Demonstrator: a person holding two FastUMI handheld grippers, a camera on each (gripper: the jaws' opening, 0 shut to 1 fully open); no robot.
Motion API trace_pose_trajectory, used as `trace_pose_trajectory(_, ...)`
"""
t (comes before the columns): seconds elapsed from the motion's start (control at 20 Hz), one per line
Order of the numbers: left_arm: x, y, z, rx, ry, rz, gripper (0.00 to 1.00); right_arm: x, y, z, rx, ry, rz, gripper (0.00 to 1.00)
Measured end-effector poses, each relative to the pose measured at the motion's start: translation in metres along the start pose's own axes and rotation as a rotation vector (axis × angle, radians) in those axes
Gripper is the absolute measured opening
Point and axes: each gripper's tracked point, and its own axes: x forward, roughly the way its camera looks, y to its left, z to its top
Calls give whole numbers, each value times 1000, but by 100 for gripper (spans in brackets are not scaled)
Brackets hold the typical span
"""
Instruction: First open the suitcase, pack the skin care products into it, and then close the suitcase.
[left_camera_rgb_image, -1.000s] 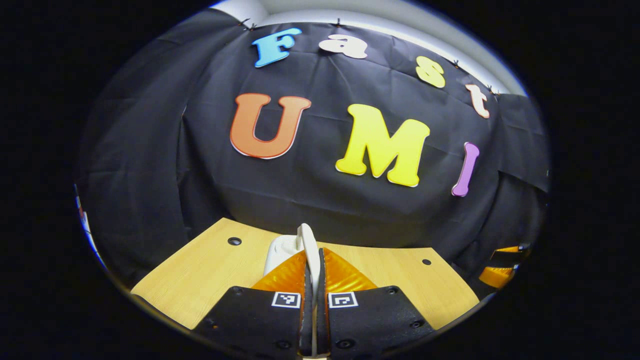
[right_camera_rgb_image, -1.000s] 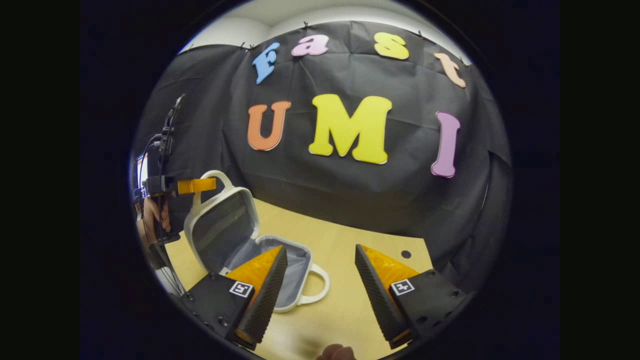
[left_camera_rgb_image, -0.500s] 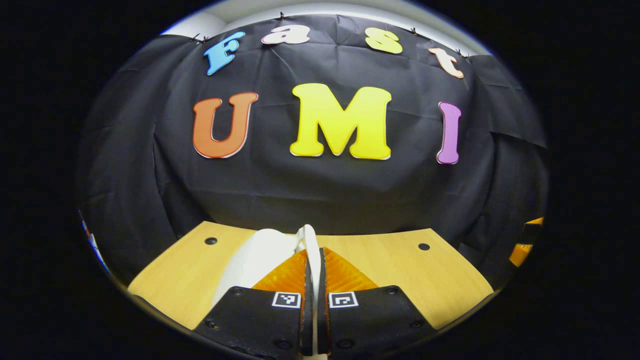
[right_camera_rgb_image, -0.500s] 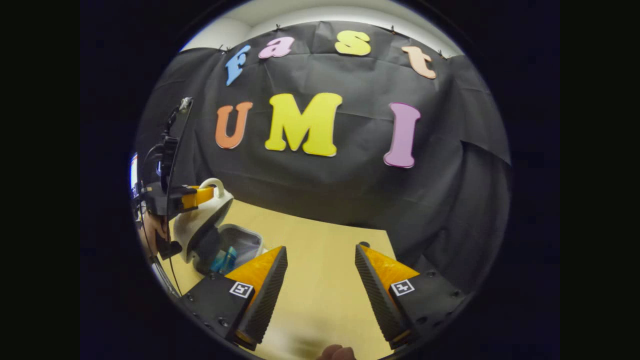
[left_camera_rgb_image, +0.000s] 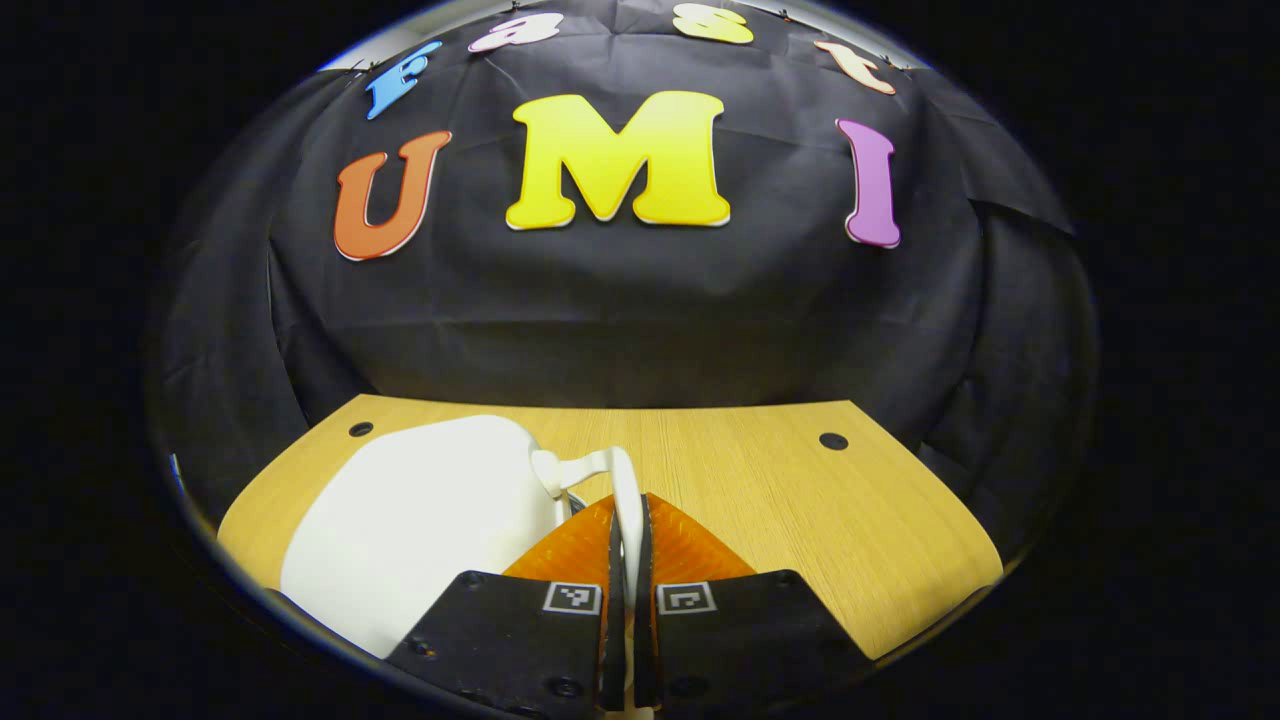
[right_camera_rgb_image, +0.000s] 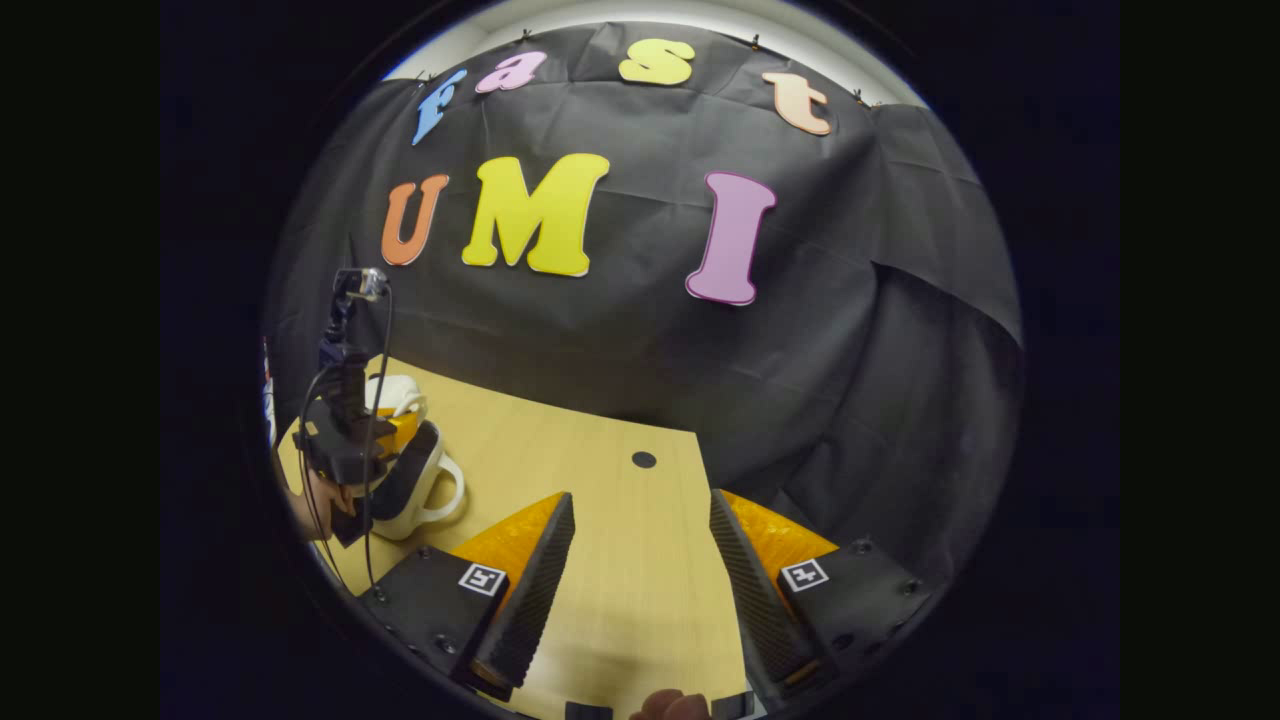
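Note:
My left gripper (left_camera_rgb_image: 627, 505) is shut on the thin white handle (left_camera_rgb_image: 598, 465) of the suitcase lid (left_camera_rgb_image: 410, 515), whose smooth white shell slopes away to the lower left. In the right gripper view the white suitcase (right_camera_rgb_image: 425, 480) sits at the far left of the table. Its lid is lowered onto the base with a dark gap between them. The left gripper (right_camera_rgb_image: 385, 430) is on the upper handle, and a hand (right_camera_rgb_image: 305, 505) holds it. My right gripper (right_camera_rgb_image: 640, 545) hovers open over bare wood, well to the right of the suitcase.
The light wooden table (left_camera_rgb_image: 800, 520) has small round holes (left_camera_rgb_image: 832, 441) near its back edge, and ends at the black cloth wall. A cable (right_camera_rgb_image: 375, 400) hangs from the left gripper's mount. A fingertip (right_camera_rgb_image: 668, 705) shows at the bottom edge.
The lid has swung down from upright to almost onto the base, the left gripper lowering with its handle. The right gripper has turned away to the right, staying open.

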Motion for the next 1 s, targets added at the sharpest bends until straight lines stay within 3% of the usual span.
trace_pose_trajectory(0.45, 20, -21, -44, 19, 99, 31, 10, 20, -6, -6, -21, 33, 38, 81)
trace_pose_trajectory(0.55, 20, -44, -47, -5, 110, -55, 19, 24, -8, -7, -5, 37, 44, 80)
trace_pose_trajectory(0.7, 12, -43, -48, -5, 129, -41, 51, 26, -4, -9, 2, 37, 53, 81)
trace_pose_trajectory(1.0, -23, -31, 3, -33, 45, -36, 82, 28, 17, 8, 44, -6, 87, 81)
